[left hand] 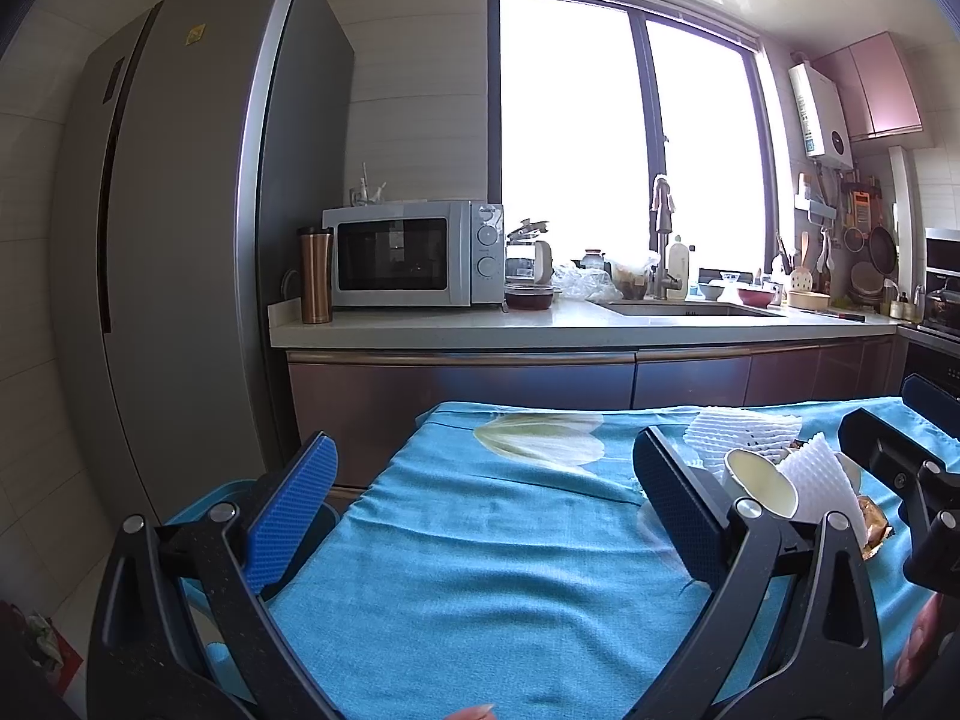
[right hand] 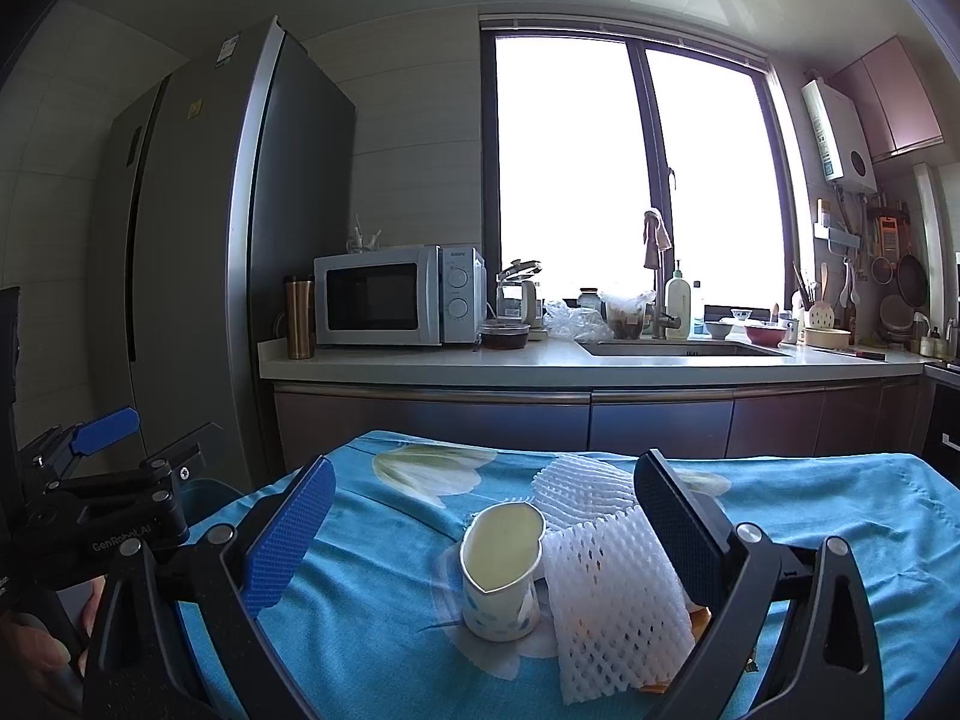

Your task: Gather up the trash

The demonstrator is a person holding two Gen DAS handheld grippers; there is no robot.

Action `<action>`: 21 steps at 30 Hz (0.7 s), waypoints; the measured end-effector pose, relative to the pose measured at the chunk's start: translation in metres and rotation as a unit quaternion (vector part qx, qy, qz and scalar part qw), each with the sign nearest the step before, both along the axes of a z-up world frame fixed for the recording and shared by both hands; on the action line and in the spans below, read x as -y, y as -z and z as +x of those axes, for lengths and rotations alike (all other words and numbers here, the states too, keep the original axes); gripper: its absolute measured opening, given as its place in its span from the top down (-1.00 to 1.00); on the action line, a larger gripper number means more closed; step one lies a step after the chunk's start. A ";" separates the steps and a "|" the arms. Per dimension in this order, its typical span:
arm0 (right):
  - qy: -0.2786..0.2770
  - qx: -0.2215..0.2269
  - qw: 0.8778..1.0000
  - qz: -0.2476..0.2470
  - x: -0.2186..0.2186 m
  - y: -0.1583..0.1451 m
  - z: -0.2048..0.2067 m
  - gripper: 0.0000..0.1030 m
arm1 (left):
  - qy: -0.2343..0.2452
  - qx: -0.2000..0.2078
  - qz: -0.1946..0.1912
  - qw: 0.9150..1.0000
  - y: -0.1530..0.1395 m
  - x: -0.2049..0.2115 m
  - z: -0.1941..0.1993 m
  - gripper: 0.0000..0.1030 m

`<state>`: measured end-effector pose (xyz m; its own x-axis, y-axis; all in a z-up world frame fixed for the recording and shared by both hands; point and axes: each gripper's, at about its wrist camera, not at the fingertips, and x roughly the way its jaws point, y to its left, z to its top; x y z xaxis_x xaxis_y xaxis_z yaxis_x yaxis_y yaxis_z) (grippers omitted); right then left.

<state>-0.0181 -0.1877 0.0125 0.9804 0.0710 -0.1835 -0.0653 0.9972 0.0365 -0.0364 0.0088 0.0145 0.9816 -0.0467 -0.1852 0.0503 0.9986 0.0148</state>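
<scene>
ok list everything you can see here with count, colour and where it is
paper cup: one, white with blue dots, dented, on the cloth
foam nets: two, white, beside the cup
wrapper: one, orange-brown, under the near net
tablecloth: one, blue, floral, over the table
microwave: one, white, on the counter
tumbler: one, copper, left of the microwave
fridge: one, grey, far left
left gripper: open, over bare cloth
right gripper: open, around the cup and net
</scene>
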 end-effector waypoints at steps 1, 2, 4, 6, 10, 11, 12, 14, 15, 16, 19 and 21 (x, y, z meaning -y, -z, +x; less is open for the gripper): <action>0.000 0.000 1.000 0.000 0.000 0.000 0.000 -0.87 | 0.000 0.000 0.000 1.000 0.000 0.000 0.000 -0.89; 0.001 0.000 1.000 0.000 0.001 0.000 0.000 -0.87 | 0.000 0.000 0.001 1.000 0.000 0.000 0.000 -0.89; 0.001 -0.001 1.000 0.003 0.002 0.001 0.000 -0.87 | 0.001 -0.001 0.001 1.000 0.000 0.000 0.000 -0.89; 0.001 -0.002 1.000 0.003 0.002 0.001 0.000 -0.87 | 0.002 -0.002 0.002 1.000 0.000 0.001 0.001 -0.89; 0.001 -0.004 1.000 0.004 0.003 0.001 0.000 -0.87 | 0.003 -0.004 0.002 1.000 0.001 0.002 0.003 -0.89; 0.002 -0.004 1.000 0.005 0.003 0.001 0.000 -0.87 | 0.004 -0.004 0.003 1.000 0.001 0.002 0.003 -0.89; 0.001 -0.005 1.000 0.005 0.004 0.001 0.000 -0.87 | 0.004 -0.005 0.003 1.000 0.002 0.002 0.003 -0.89; 0.001 -0.006 1.000 0.006 0.004 0.001 0.001 -0.87 | 0.006 -0.006 0.004 1.000 0.002 0.003 0.005 -0.89; 0.001 -0.007 1.000 0.007 0.004 0.002 0.001 -0.87 | 0.007 -0.007 0.004 1.000 0.003 0.004 0.005 -0.89; 0.001 -0.008 1.000 0.007 0.005 0.002 0.002 -0.87 | 0.008 -0.009 0.005 1.000 0.003 0.005 0.006 -0.89; 0.002 -0.011 1.000 0.010 0.009 0.002 0.003 -0.87 | 0.016 -0.016 0.005 1.000 0.006 0.008 0.009 -0.89; 0.006 -0.015 1.000 0.012 0.013 0.004 0.004 -0.87 | 0.024 -0.024 0.007 0.999 0.008 0.011 0.012 -0.89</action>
<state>-0.0137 -0.2007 0.0081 0.9751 0.0642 -0.2121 -0.0522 0.9967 0.0614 -0.0241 -0.0017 0.0064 0.9681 -0.0916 -0.2333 0.1001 0.9947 0.0247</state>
